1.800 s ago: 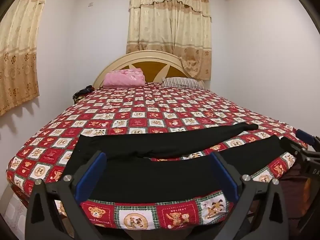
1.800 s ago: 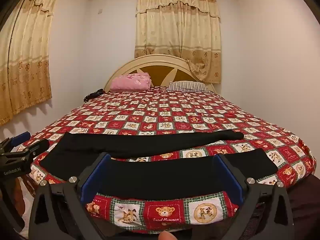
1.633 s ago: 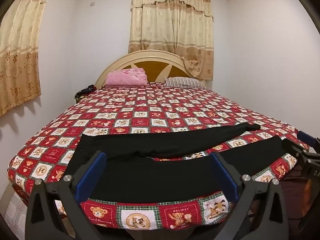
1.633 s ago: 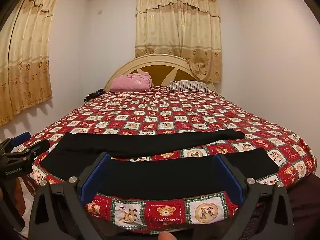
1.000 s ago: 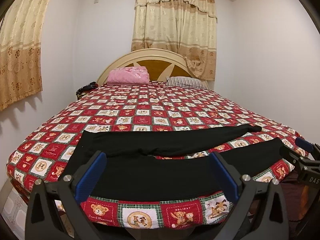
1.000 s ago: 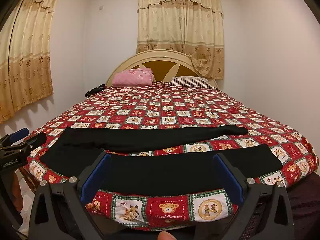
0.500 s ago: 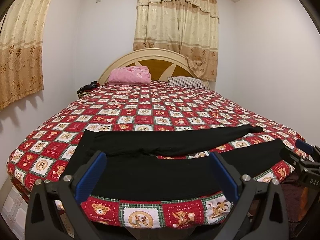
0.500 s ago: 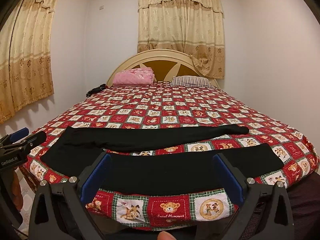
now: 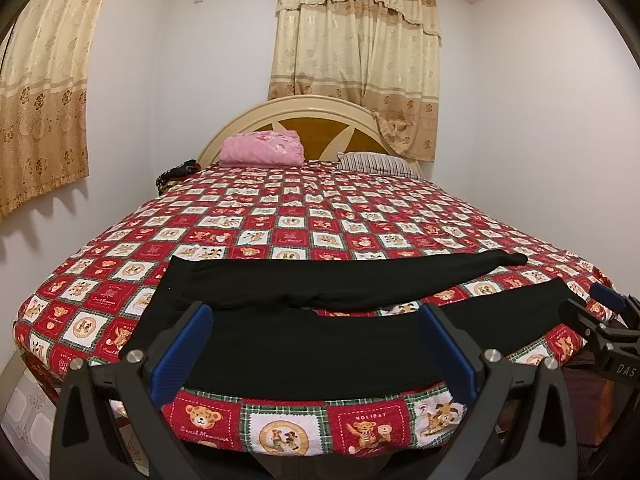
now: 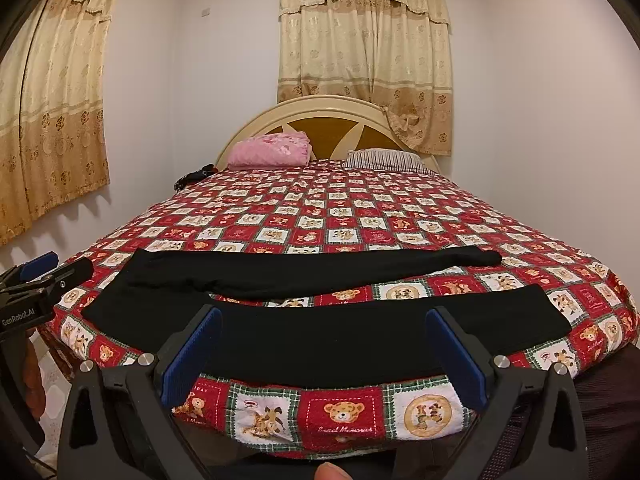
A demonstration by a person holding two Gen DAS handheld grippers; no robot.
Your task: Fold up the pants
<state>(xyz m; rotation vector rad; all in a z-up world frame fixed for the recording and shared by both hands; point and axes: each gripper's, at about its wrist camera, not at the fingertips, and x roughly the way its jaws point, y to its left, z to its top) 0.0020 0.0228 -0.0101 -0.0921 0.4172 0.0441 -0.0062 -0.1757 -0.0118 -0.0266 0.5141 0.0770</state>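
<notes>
One pair of black pants (image 9: pixel 304 344) flat at my end of the bed (image 10: pixel 360 216)
My left gripper (image 9: pixel 312 344) and right gripper (image 10: pixel 322 348) gape empty; only the right view shows my fingertip (image 10: pixel 330 472)

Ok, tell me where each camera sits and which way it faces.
Left wrist: at the foot of the bed, nearer the waistband, facing the headboard; shows the open left gripper, with the right gripper at the right edge.
Right wrist: same facing, nearer the cuffs; shows the open right gripper, a fingertip, and the left gripper at the left edge.
Shared: the pants, lying flat.
</notes>
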